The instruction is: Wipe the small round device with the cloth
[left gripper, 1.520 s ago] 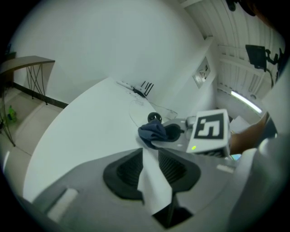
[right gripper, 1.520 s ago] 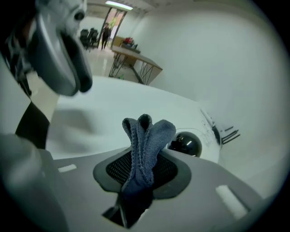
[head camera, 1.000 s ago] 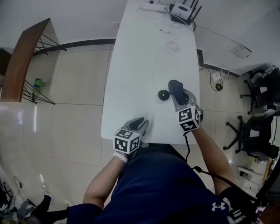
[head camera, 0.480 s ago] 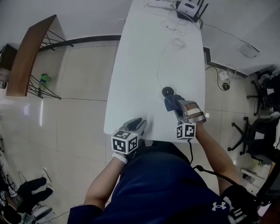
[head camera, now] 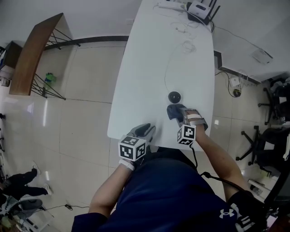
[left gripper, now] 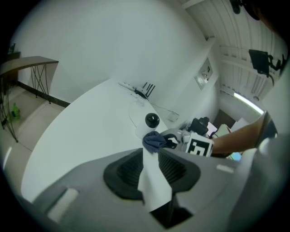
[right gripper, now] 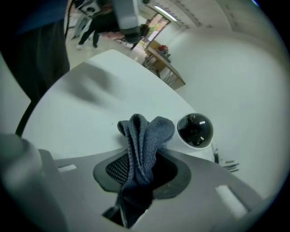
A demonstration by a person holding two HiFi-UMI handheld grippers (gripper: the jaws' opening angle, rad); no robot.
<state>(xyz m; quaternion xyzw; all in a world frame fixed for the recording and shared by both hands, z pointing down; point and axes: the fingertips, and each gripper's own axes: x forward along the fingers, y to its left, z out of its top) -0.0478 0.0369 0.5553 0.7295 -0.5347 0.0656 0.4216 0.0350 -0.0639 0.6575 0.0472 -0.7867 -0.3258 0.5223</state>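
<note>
The small round device (head camera: pixel 174 96), a black dome on a white base, stands on the white table (head camera: pixel 140 81); it also shows in both gripper views (right gripper: pixel 195 130) (left gripper: pixel 152 120). My right gripper (head camera: pixel 180 113) (right gripper: pixel 145 158) is shut on a bunched dark blue-grey cloth (head camera: pixel 172 111) (right gripper: pixel 146 131). It holds the cloth low over the table, just on the near side of the device. Whether the cloth touches the device I cannot tell. My left gripper (head camera: pixel 147 130) (left gripper: pixel 152 170) rests at the table's near edge, jaws a narrow gap apart with nothing between them.
A thin cable (head camera: pixel 166 68) runs from the device toward the far end, where a router with antennas (head camera: pixel 201 9) and loose white cords (head camera: pixel 188 45) lie. A wooden shelf (head camera: pixel 34 54) stands left of the table, and office chairs (head camera: pixel 272 131) stand on its right.
My right gripper has come down and back toward me with the cloth, rolling as it went; the cloth now sits low beside the device. The left gripper has stayed put.
</note>
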